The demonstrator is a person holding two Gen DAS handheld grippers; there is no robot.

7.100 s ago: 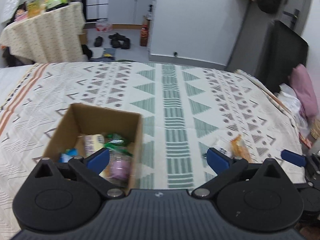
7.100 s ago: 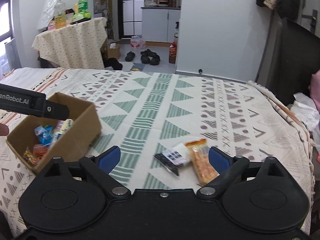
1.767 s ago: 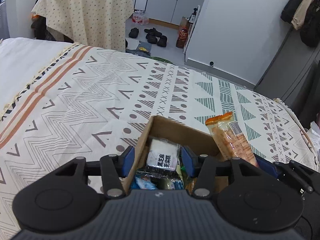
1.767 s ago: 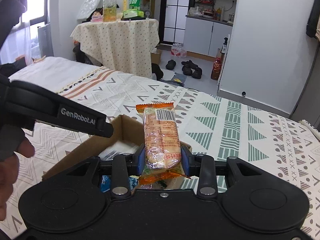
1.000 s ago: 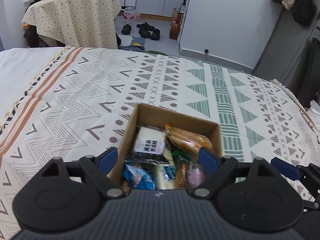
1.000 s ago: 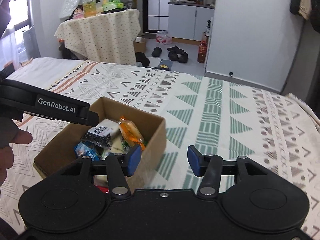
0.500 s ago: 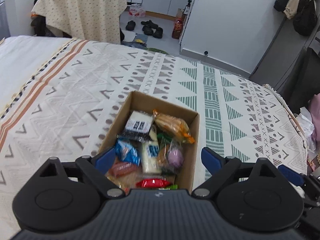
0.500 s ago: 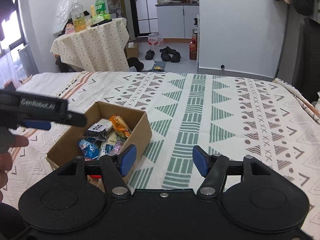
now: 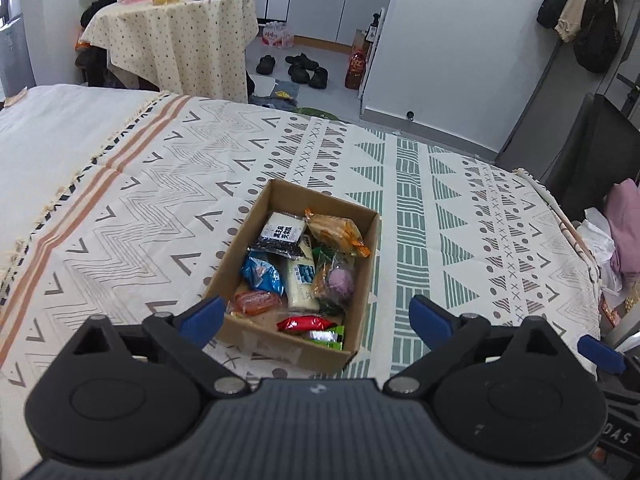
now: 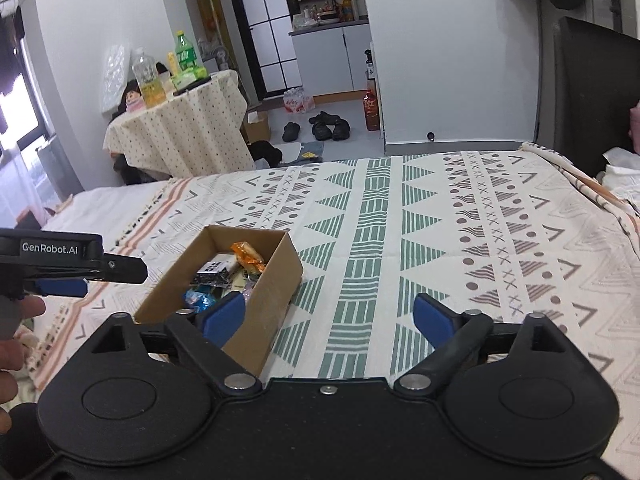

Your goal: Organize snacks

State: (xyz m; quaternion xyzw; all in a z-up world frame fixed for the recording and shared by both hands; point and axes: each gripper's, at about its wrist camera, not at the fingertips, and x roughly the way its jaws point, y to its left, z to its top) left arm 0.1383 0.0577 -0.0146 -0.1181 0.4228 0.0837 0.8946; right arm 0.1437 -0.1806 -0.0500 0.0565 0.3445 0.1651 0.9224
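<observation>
Where the patterned blanket (image 9: 420, 216) covers the bed, an open cardboard box (image 9: 362, 312) sits near the middle, filled with snacks. A black-and-white packet (image 9: 282, 236) printed with Chinese characters lies at the far end beside an orange packet (image 9: 334, 231); nearer are a blue packet (image 9: 262, 274), a pale bar (image 9: 301, 280) with a dark blue label too small to read, a clear bag (image 9: 340, 282) with a purple bun, a red-orange packet (image 9: 256, 302), a red wrapper (image 9: 306, 323) and a green one (image 9: 326, 337). In the right wrist view the box (image 10: 260, 312) stands left of centre, the orange packet (image 10: 248, 257) leaning at its far end

The left hand-held gripper (image 9: 316, 316) is spread wide with nothing between its blue pads, above the box's near wall. The right hand-held gripper (image 10: 330, 314) is equally wide and holds nothing, its left pad overlapping the box's near corner in the view. In that view the left tool's side reads "GenRobot.AI" (image 10: 50, 248)

The blanket shows green triangles and bars, grey zigzags, and an orange stripe near a fringed edge. Beyond the bed stands a round table (image 10: 180, 136) under a dotted cloth, carrying bottles (image 10: 186, 56). Shoes (image 10: 320, 128) lie on the grey floor before white cabinets (image 10: 332, 60); coats (image 9: 580, 12) hang at the right
</observation>
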